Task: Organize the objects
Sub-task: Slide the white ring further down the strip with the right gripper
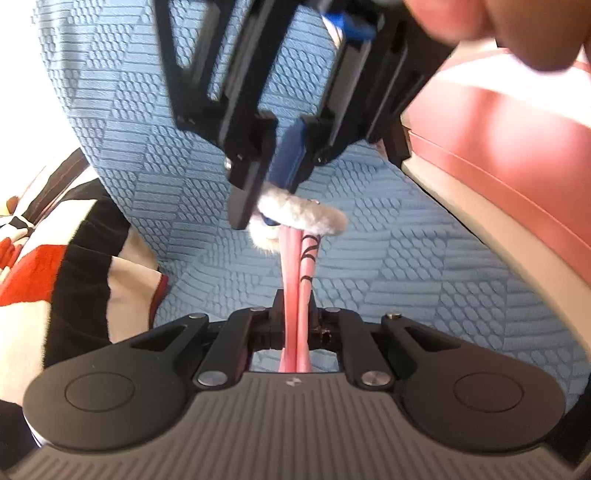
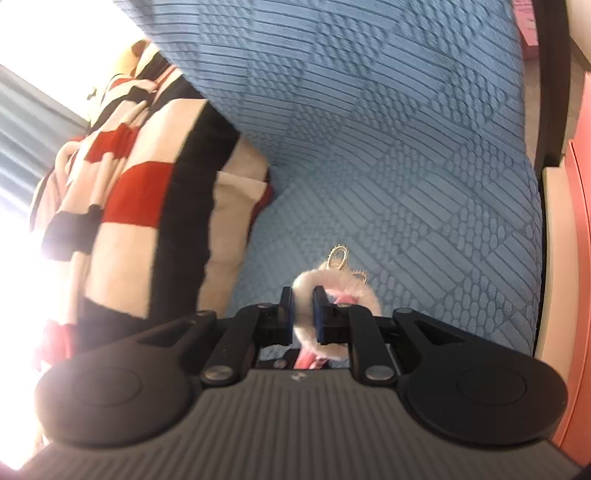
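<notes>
**Left wrist view: both grippers clamped on one fluffy pink item above the blue bedspread**

Left wrist view looks along the left gripper [image 1: 295,314], whose jaws stand nearly together and pinch two pink strands [image 1: 297,280]; one strand is plain, the other carries black markings; both run away from the camera to a white fluffy band [image 1: 314,216]; the right gripper [image 1: 264,192] comes down from the top of the picture and is closed on that band, one black finger on the left of it and a blue pad on the right; the strands are stretched taut between the two tools; a blurred hand [image 1: 517,26] shows at the upper right corner.

Under the item lies a blue textured bedspread [image 1: 424,277]; whether the item touches it cannot be told, though the strands appear raised clear of it; to the left sits a red, white and black striped cloth [image 1: 55,266]; to the right runs a pink and cream furniture edge [image 1: 498,155].

Right wrist view shows the right gripper [image 2: 303,314] with its blue pads [image 2: 286,310] pressed on either side of the fluffy band [image 2: 306,284]; the jaws stand a little apart, with the band filling the gap; two small gold loops [image 2: 338,256] rise from the band; pink strand [image 2: 304,360] shows below the jaws; the blue bedspread [image 2: 388,147] fills the background; the striped cloth [image 2: 140,199] lies at the left; bright light washes out the far left edge.
</notes>
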Motion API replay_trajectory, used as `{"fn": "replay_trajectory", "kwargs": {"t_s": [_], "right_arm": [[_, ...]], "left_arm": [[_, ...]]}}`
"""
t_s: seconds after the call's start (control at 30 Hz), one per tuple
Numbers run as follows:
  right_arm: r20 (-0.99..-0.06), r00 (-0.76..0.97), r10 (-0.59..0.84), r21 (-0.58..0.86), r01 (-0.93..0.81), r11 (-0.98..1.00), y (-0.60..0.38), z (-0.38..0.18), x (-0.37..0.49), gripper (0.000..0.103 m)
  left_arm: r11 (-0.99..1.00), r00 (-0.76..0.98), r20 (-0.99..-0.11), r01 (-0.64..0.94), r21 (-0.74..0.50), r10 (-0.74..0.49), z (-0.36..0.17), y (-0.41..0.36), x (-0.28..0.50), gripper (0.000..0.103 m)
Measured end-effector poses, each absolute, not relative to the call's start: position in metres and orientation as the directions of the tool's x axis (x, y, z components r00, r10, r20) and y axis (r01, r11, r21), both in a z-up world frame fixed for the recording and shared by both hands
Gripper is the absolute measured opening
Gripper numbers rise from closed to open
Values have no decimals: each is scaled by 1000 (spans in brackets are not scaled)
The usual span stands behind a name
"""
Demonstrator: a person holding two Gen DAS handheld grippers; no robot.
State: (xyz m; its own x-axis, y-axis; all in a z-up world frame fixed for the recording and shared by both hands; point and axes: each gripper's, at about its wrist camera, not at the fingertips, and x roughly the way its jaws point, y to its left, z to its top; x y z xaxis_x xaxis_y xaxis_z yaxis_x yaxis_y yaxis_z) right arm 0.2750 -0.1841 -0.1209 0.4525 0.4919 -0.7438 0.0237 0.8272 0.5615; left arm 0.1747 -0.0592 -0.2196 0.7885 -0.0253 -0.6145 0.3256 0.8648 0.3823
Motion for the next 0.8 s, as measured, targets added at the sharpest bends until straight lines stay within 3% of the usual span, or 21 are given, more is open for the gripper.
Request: {"fn": "replay_trajectory", "kwargs": {"t_s": [0.2, 0.27, 0.33, 0.37, 0.8], "right_arm": [[-780, 452, 432, 483, -5, 876, -169, -83, 276, 15], [-786, 458, 415, 460, -14, 888, -164, -72, 275, 21], [-788, 457, 412, 452, -24, 892, -157, -63, 274, 37], [-791, 458, 407, 443, -30, 896, -155, -58, 273, 38], [-761, 557, 334, 386, -27, 922, -152, -14, 249, 36]], "left_arm": [[908, 838, -542, 280, 313, -72, -194, -50, 172, 9], [915, 848, -522, 280, 292, -92, -188, -50, 171, 9], [920, 853, -511, 280, 273, -108, -183, -50, 170, 9], [923, 857, -503, 277, 267, -112, -181, -50, 170, 9], [945, 888, -442, 243, 220, -126, -162, -37, 163, 9]]}}
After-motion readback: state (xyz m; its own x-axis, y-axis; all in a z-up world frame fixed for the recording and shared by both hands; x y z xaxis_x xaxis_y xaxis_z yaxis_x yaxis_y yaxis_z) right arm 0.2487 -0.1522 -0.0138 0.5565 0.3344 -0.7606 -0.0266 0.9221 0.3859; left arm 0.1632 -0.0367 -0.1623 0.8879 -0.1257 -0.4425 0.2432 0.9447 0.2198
